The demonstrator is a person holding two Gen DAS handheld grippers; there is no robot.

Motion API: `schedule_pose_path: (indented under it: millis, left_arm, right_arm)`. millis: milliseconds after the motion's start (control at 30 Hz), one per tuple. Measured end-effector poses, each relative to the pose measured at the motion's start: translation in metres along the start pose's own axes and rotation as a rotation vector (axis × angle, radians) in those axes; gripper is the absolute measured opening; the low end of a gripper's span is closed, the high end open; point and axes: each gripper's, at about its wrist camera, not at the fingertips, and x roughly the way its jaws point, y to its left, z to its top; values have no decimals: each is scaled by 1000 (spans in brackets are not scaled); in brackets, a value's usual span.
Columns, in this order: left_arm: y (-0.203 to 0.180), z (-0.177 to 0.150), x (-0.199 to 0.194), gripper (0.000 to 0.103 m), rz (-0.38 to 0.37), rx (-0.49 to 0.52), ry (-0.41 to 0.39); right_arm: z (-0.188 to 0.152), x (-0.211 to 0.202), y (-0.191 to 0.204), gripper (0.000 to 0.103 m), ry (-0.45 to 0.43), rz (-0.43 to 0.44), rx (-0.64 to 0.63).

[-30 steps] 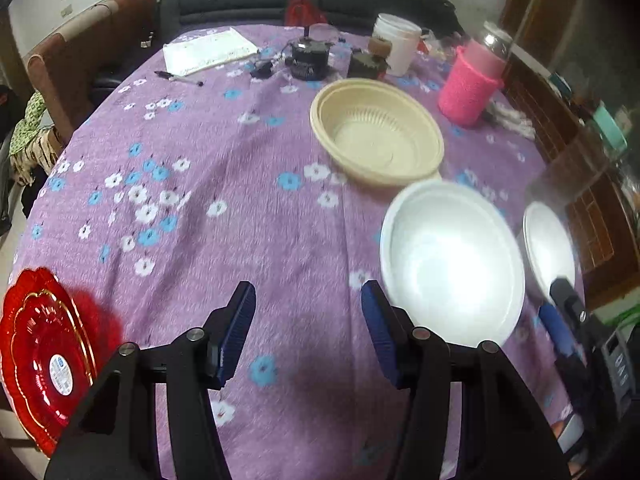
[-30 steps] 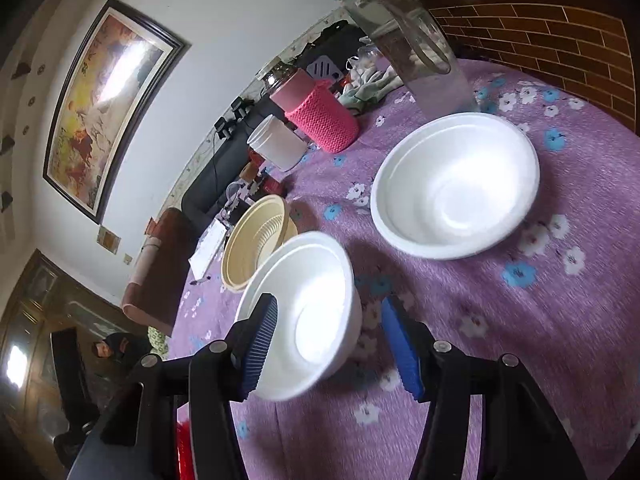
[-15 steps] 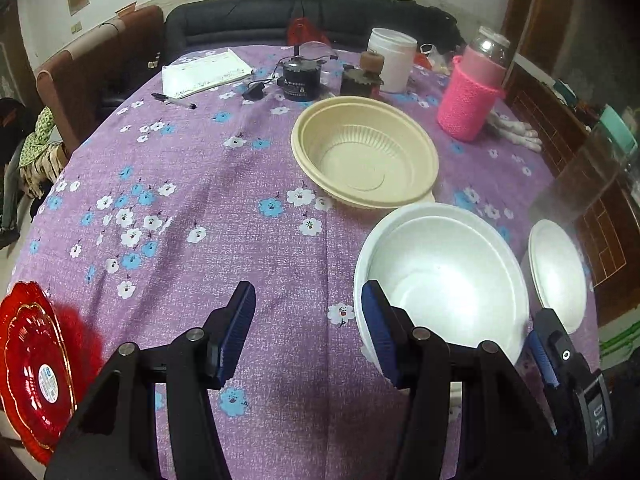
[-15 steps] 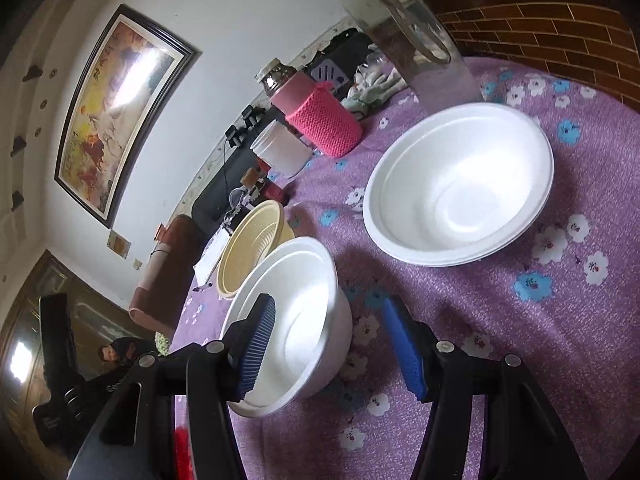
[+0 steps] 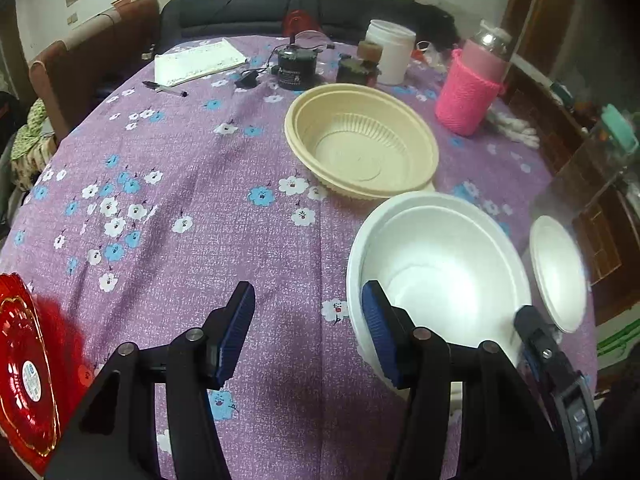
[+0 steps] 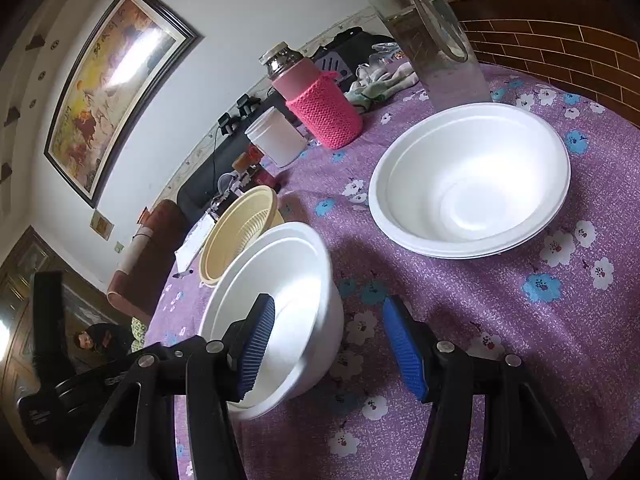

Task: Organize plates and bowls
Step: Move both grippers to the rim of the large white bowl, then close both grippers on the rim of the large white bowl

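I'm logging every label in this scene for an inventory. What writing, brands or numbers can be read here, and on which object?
"DAS", roughly, on the right gripper's black body.
Red plate's round sticker: too small to read.
Notepad: print too blurred.
Black round device: label unreadable.
Framed painting: characters washed out by glare.

Bare purple tablecloth [image 5: 192, 184] left — passable, beige bowl [image 5: 360, 148], white bowls [image 5: 440, 264] crowding right
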Motion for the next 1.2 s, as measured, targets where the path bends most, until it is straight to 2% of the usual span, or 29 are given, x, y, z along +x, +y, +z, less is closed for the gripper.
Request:
schedule_pose_path:
  millis: [100, 200, 333, 433, 600, 933, 1200]
  left_arm:
    - [15, 4, -5, 56, -74, -57, 9]
    - [27, 10, -7, 60, -107, -106, 20]
    - [38, 14, -9, 60, -125, -175, 31]
    - [37, 14, -5, 61, -138, -189, 60]
    - [25, 12, 8, 61, -226, -218, 130]
    - [0, 8, 22, 61, -213, -165, 170]
    - [-5, 5, 25, 61, -178, -133, 135]
  right_arm:
    - [-1, 2, 1, 60, 10, 9, -3]
    - [-1, 3, -1, 60, 19, 15, 8]
    - [0, 4, -5, 60, 26, 26, 30]
    - [0, 4, -5, 60, 37, 33, 39]
    - [1, 3, -8, 60, 44, 54, 59]
    - [2, 10, -18, 60, 85, 103, 131]
    - [3, 15, -23, 54, 100, 104, 153]
